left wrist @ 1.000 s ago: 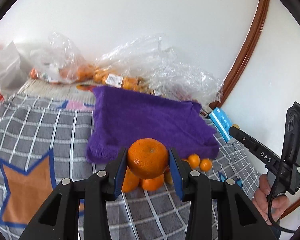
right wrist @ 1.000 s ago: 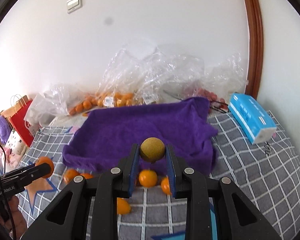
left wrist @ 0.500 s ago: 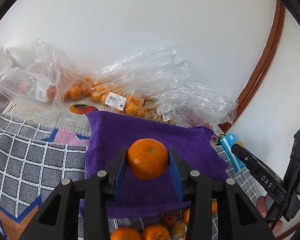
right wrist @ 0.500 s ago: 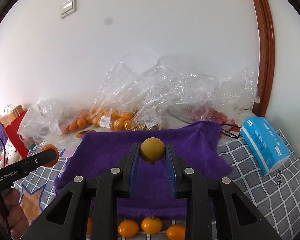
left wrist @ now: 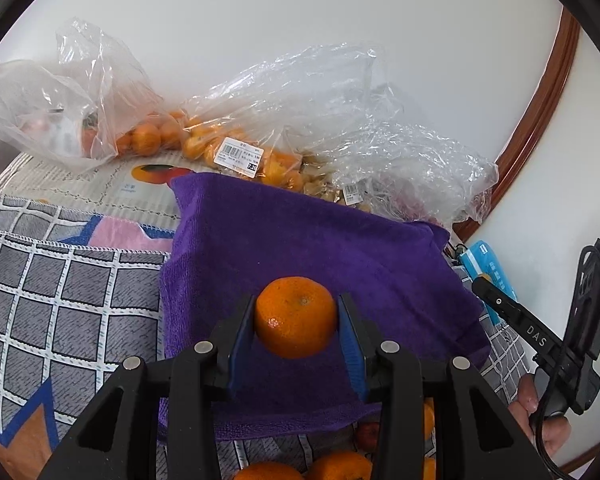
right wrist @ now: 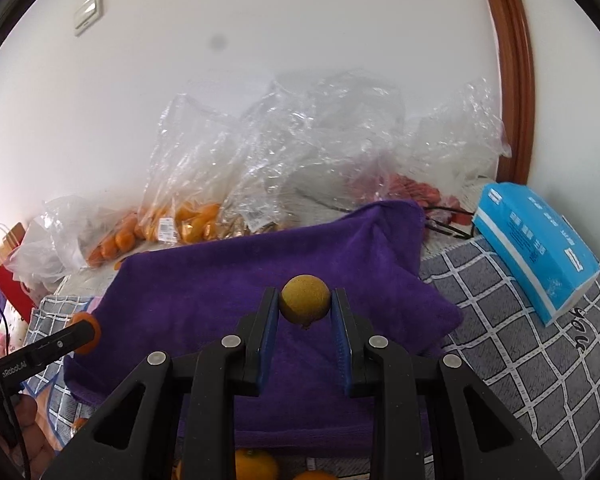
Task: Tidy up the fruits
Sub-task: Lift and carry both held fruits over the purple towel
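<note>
My left gripper (left wrist: 296,316) is shut on an orange mandarin (left wrist: 295,317) and holds it above the near part of the purple towel (left wrist: 300,240). My right gripper (right wrist: 305,304) is shut on a small yellow-brown round fruit (right wrist: 305,304) above the same purple towel (right wrist: 220,280). The left gripper with its mandarin shows at the left edge of the right wrist view (right wrist: 86,328). Loose mandarins (left wrist: 336,466) lie on the checked cloth just in front of the towel, partly hidden by my fingers; they also show in the right wrist view (right wrist: 256,464).
Clear plastic bags of oranges (left wrist: 236,148) and other fruit (right wrist: 188,216) lie along the wall behind the towel. A blue tissue pack (right wrist: 536,244) sits on the grey checked cloth (right wrist: 520,360) at the right. A red paper bag (right wrist: 12,280) stands far left.
Both grippers have moved forward and lower over the purple towel with their fruits still held. The loose mandarins have slipped toward the bottom edge of both views.
</note>
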